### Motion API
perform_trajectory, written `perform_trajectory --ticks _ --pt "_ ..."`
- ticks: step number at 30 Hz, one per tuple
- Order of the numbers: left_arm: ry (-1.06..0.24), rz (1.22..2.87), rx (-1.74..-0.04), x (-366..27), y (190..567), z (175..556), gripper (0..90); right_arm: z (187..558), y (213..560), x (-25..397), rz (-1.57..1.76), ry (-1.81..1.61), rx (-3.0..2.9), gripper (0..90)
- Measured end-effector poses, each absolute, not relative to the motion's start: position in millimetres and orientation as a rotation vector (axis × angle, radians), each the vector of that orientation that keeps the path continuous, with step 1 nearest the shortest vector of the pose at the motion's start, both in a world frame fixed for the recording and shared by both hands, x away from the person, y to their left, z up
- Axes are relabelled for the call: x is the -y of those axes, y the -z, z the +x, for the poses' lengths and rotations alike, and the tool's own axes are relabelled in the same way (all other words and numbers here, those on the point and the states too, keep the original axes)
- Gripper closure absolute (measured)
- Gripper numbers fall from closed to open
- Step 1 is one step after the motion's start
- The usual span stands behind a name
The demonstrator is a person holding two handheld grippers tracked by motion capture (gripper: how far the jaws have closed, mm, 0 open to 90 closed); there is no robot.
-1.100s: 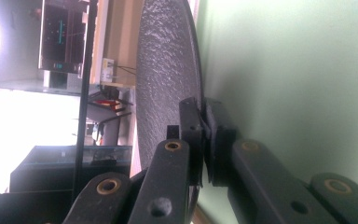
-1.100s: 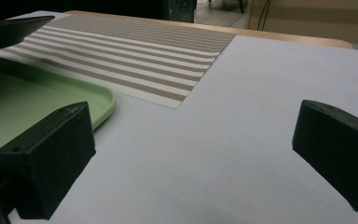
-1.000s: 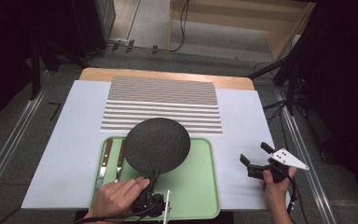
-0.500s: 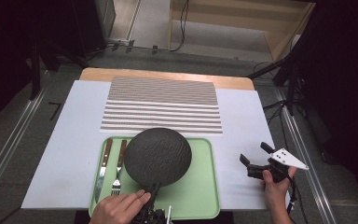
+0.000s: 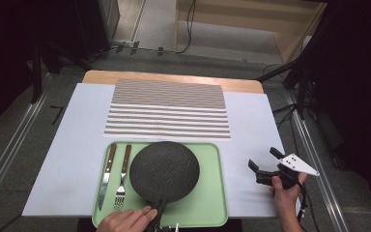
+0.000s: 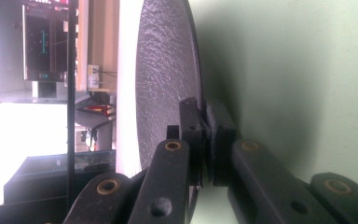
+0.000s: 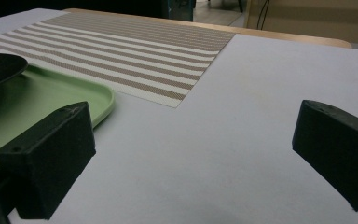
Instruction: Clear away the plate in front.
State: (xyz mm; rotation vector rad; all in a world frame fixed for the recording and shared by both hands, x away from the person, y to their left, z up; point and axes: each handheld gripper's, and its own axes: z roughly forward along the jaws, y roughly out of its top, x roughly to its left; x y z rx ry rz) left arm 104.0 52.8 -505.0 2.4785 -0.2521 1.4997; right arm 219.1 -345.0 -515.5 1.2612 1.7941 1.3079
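Left gripper (image 6: 205,140): pinching plate (image 5: 164,170) rim, near tray (image 5: 207,212) edge.
Right gripper (image 5: 266,166): wide, idle.
Risk: thin edge grip, plate could slip onto fork (image 5: 121,180).

High view: table sheet (image 5: 67,159) evenly lit from above, surroundings near black from 9 to 3 o'clock, pic soft and low-res. Left gripper view: blown-out white glare at 9 o'clock, plate (image 6: 165,84) casts a soft shadow on the tray (image 6: 298,70), near jaws blurred. Right gripper view: dimmer, flat light, jaws out of focus w/ faint shadows beneath.
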Motion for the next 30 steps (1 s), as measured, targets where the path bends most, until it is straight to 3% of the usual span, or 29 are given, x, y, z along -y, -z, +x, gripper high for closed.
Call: perform_trajectory --ticks 22,24,30 --pt "-1.442 2.494 0.266 -52.7 517.8 93.5 87.1 219.9 515.9 344.1 1.254 -1.299 -1.796 0.0" --pt "-1.355 2.520 0.232 -53.2 518.6 96.6 84.9 219.9 515.9 344.1 1.256 -1.300 -1.796 0.0" --pt "-1.316 2.502 0.210 -52.3 517.4 94.7 72.6 220.0 516.0 344.2 1.256 -1.299 -1.798 0.0"
